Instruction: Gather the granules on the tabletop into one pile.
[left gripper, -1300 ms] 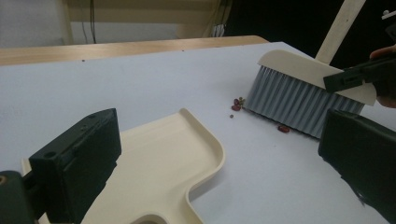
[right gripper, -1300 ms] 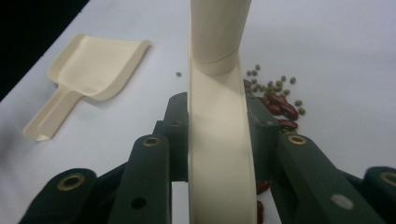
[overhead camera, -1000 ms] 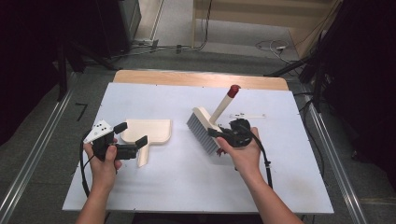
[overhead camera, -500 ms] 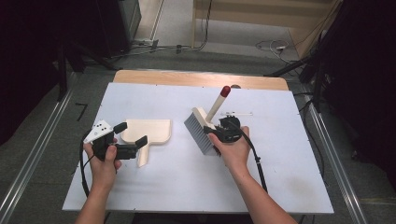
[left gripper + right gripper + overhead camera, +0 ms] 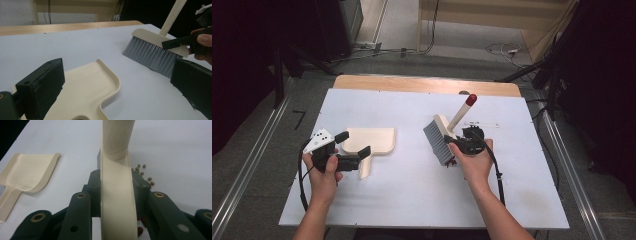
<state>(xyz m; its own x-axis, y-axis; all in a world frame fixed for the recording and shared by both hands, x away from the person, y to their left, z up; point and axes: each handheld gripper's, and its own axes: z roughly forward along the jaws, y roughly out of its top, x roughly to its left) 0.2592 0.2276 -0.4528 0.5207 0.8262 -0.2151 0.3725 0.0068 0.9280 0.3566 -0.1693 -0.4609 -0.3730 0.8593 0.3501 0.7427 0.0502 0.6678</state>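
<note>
A cream hand brush (image 5: pixel 443 129) with grey bristles (image 5: pixel 437 144) and a red-tipped handle (image 5: pixel 471 99) stands tilted on the white table. My right gripper (image 5: pixel 453 148) is shut on its cream back (image 5: pixel 117 202), one jaw pressing on each side. To the left lies a cream dustpan (image 5: pixel 373 140), mouth toward the brush. My left gripper (image 5: pixel 353 143) stands open, jaws wide on either side of the dustpan's handle end (image 5: pixel 85 95). In the left gripper view the brush (image 5: pixel 155 53) is at the right.
Several small dark beans (image 5: pixel 143 171) lie scattered on the table just right of the brush. The white table (image 5: pixel 402 200) has a wooden strip (image 5: pixel 422 84) along its far edge. Cables trail from both grippers toward the near edge.
The right hand carried the brush a little left, then back to the right and slightly lower. The left hand and the dustpan stayed where they were.
</note>
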